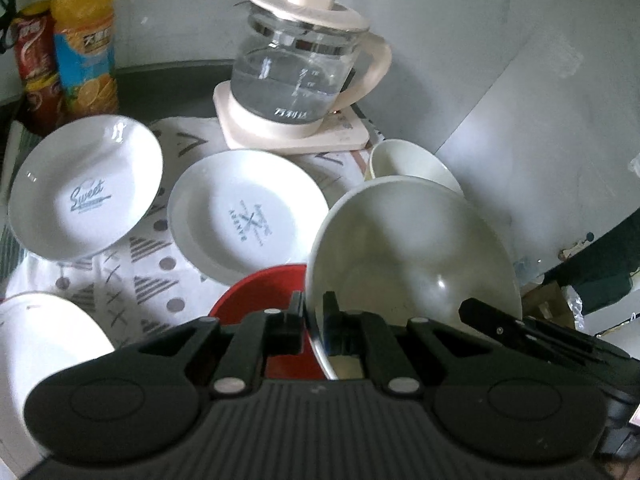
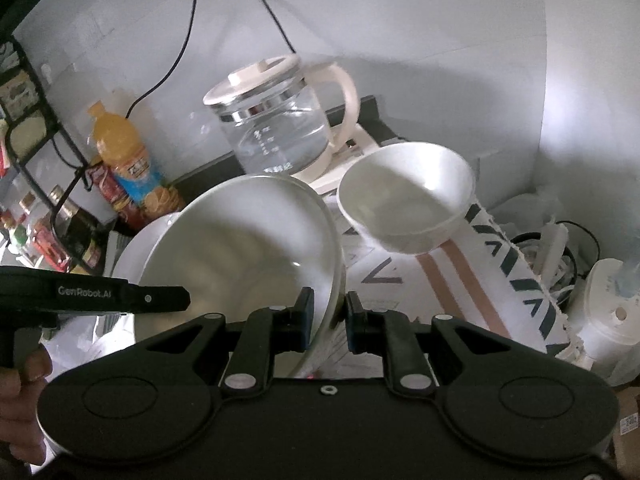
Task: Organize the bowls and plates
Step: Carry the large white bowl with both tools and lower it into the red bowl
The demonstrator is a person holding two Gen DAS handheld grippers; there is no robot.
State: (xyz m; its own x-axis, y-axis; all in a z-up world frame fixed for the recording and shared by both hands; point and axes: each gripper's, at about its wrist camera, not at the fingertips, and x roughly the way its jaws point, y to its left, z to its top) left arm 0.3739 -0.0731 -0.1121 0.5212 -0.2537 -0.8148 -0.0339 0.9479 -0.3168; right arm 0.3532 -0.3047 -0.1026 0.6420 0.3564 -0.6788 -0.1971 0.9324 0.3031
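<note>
Above the patterned cloth [image 1: 132,280] on the worktop, a large white bowl [image 1: 412,256] hangs tilted, pinched at its rim from two sides. The left hand-held gripper [image 1: 314,314] is clenched on the near rim, one finger inside and one outside; the right hand-held gripper [image 2: 328,314] straddles the opposite rim, and whether its pads actually press the wall is hard to tell from this angle.

Glazed ceramic like this is stiff, smooth and breakable, and a bowl of this breadth likely carries some weight, so a rim pinch on one side alone would let it swing or slip; two opposed grips suit it better.

Below it lie a red dish [image 1: 264,292], two printed white plates [image 1: 86,188] [image 1: 244,212] and part of another plate [image 1: 44,344]. A smaller white bowl [image 2: 408,196] rests beyond, near the glass kettle [image 1: 296,68], which is worth keeping clear of. Nesting bowl with bowl seems the sensible destination, lowered gently to avoid chipping.
</note>
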